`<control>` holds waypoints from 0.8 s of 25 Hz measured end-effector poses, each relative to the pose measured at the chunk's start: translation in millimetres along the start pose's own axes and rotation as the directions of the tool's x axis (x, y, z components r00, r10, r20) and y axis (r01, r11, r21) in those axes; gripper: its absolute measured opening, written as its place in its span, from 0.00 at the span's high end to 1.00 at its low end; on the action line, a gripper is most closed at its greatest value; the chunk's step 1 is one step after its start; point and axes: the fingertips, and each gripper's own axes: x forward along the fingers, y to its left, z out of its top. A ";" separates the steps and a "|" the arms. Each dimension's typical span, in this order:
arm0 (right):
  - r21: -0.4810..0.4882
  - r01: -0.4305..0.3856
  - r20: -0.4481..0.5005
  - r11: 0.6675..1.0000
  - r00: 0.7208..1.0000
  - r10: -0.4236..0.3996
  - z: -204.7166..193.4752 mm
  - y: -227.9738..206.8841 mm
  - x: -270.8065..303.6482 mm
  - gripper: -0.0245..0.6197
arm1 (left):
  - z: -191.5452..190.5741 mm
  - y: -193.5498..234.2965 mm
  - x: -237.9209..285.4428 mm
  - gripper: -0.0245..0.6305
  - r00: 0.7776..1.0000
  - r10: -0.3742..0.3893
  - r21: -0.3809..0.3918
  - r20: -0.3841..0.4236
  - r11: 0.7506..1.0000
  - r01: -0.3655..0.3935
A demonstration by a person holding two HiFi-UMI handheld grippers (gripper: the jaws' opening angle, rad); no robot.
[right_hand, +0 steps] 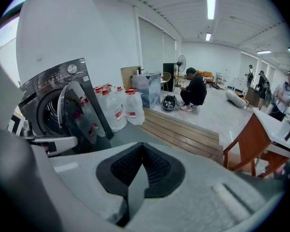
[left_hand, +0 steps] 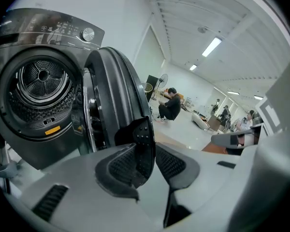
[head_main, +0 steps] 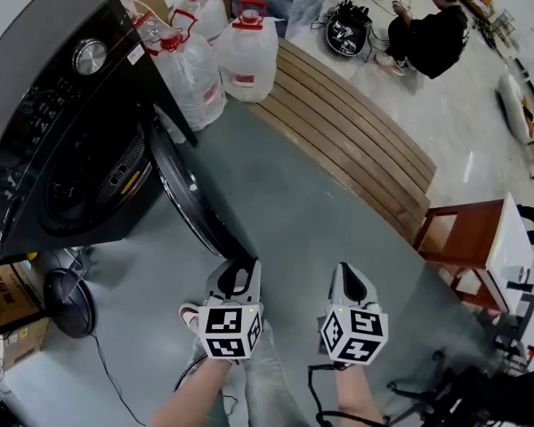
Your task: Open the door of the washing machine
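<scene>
The black front-loading washing machine (head_main: pixel 62 132) stands at the left, and its round door (head_main: pixel 191 198) is swung wide out from the drum (left_hand: pixel 41 88). My left gripper (head_main: pixel 238 269) is at the door's free edge. In the left gripper view its jaws (left_hand: pixel 147 144) are shut on the black rim of the door (left_hand: pixel 113 95), which sticks up between the pads. My right gripper (head_main: pixel 349 278) hangs to the right, apart from the door, over the grey floor. Its pads (right_hand: pixel 142 149) meet with nothing between them. The right gripper view shows the machine (right_hand: pixel 48 105) off to its left.
Large water jugs (head_main: pixel 222 56) stand beside the machine. A slatted wooden platform (head_main: pixel 356 140) runs diagonally behind them. A wooden chair (head_main: pixel 467 238) stands at the right, and a floor fan (head_main: pixel 67 301) with a cable at the lower left. A person (head_main: pixel 432 29) crouches far off.
</scene>
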 end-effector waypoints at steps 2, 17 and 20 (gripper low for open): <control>0.009 0.009 -0.004 1.000 1.000 -0.009 -1.8 -4.9 -0.9 0.95 | 2.2 -4.1 4.6 0.78 1.000 0.001 -0.007 0.002 1.000 -0.001; 0.044 0.036 -0.014 0.998 0.999 -0.035 -2.4 -21.3 3.7 0.95 | 15.4 -26.8 31.2 0.78 0.999 -0.048 0.031 -0.003 0.998 0.048; 0.045 0.034 -0.009 0.998 0.999 -0.034 0.9 -22.2 5.2 0.95 | 15.9 -28.8 33.3 0.78 0.999 -0.054 0.035 -0.004 0.998 0.054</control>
